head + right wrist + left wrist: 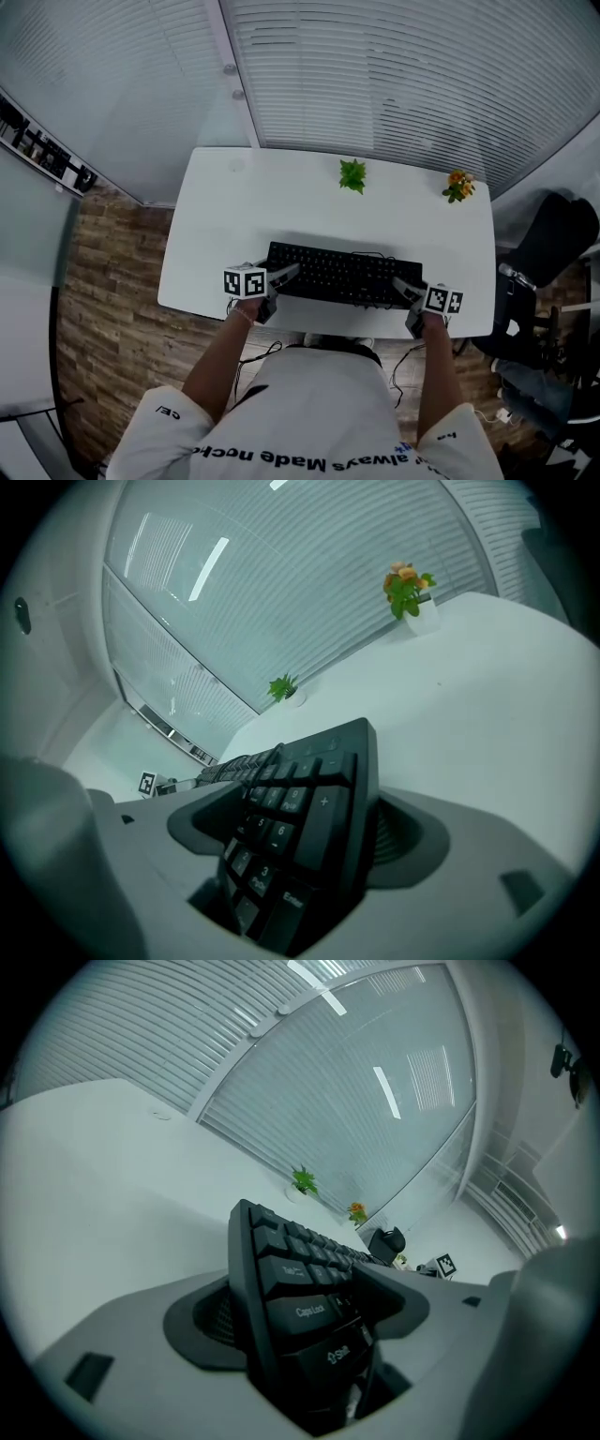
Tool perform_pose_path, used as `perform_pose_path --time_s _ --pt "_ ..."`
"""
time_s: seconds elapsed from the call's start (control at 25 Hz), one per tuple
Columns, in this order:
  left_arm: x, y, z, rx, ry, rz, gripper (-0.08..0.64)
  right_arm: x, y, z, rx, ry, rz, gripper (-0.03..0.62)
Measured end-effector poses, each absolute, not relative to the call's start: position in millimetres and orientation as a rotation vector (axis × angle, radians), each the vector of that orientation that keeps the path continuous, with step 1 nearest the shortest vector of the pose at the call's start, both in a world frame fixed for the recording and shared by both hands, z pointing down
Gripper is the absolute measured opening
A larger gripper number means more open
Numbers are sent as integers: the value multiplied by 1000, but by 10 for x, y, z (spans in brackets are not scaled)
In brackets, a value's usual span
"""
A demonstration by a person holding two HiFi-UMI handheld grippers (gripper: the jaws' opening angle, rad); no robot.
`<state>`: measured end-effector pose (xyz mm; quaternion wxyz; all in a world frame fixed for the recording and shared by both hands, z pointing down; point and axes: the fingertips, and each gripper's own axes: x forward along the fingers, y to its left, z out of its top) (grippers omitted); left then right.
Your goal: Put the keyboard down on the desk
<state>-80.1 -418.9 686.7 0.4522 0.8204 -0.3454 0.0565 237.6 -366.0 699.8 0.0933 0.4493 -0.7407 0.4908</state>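
Observation:
A black keyboard lies across the white desk near its front edge. My left gripper is at the keyboard's left end and my right gripper at its right end. In the left gripper view the Caps Lock end of the keyboard sits between the jaws of the left gripper, with a gap showing beside one ribbed pad. In the right gripper view the number-pad end sits between the spread jaws of the right gripper. Both stand open around the keyboard.
A small green plant and a pot of orange flowers stand along the desk's back edge, before the window blinds. A dark chair is off the desk's right end. Cables hang below the front edge.

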Motion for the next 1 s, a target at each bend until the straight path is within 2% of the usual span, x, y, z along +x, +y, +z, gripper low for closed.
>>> perform_pose_path --time_s 0.4,1.0 --pt "-778 -4204 7149 2013 -982 251 370 2537 -3744 7385 1460 -1991 1345 459" --pt "-795 -4144 7442 1978 -1084 494 390 2622 -3678 7590 1563 -1887 1212 465"
